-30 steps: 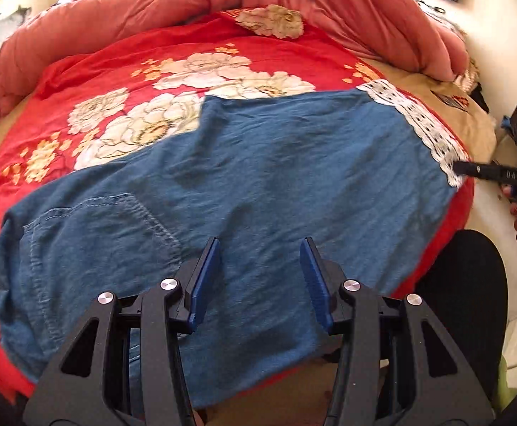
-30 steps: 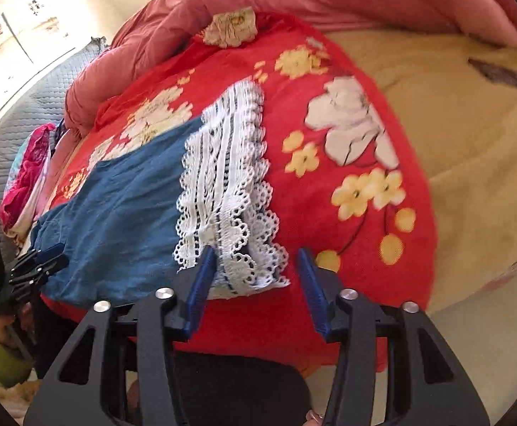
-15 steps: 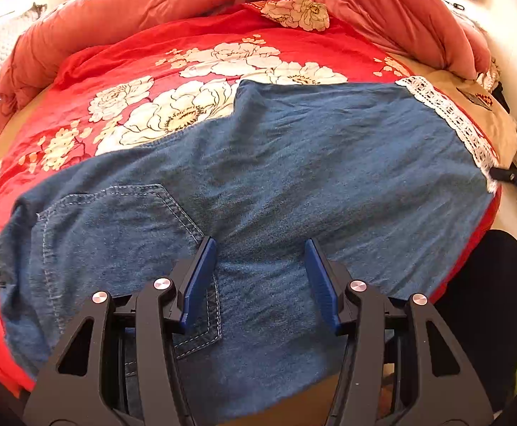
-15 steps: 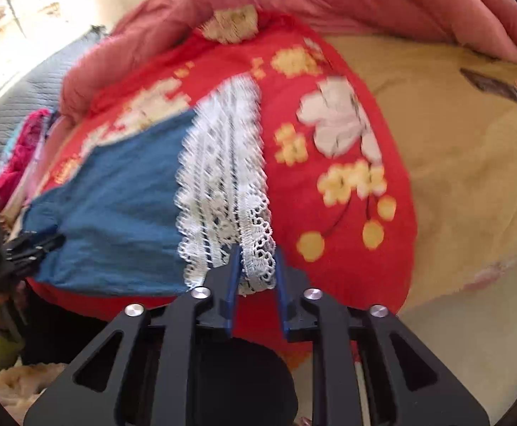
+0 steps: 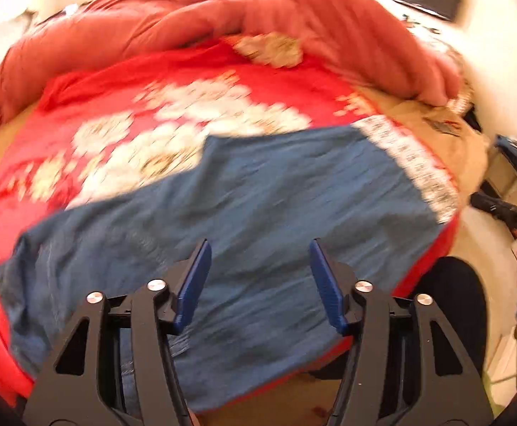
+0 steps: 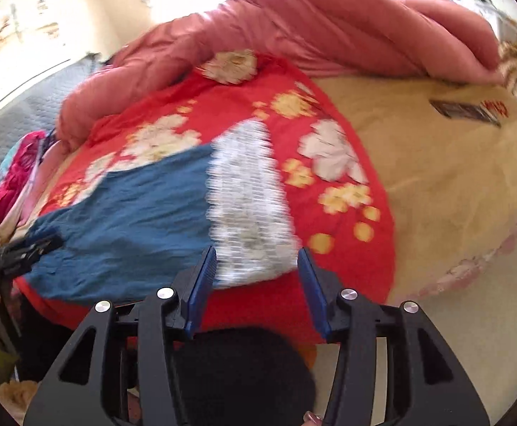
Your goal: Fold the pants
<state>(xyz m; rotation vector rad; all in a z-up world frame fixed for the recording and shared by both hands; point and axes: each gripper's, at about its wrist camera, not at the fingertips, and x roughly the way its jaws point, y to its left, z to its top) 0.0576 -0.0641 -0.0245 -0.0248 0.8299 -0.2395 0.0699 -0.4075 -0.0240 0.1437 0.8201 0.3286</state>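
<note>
Both claws free, pants flat on the bed, next fold pending

Left gripper (image 5: 258, 280): jaws have just been opening, now apart w/ nothing between them, hovering over the denim near the bed's (image 6: 453, 195) front edge. Right gripper (image 6: 256, 284): jaws have just been opening too, apart & empty, just off the lace hem (image 6: 248, 206). Pants (image 5: 258, 206) lie along the front edge on the red floral cover (image 5: 134, 88), waist end toward the left side, lace hem toward the right; pink quilt (image 5: 223, 17) heaped at the back. Looks like one fold is laid & released. Next prob needs each claw to re-grip an end, hem & waist, then bring hem over to waist w/out dragging the layers
</note>
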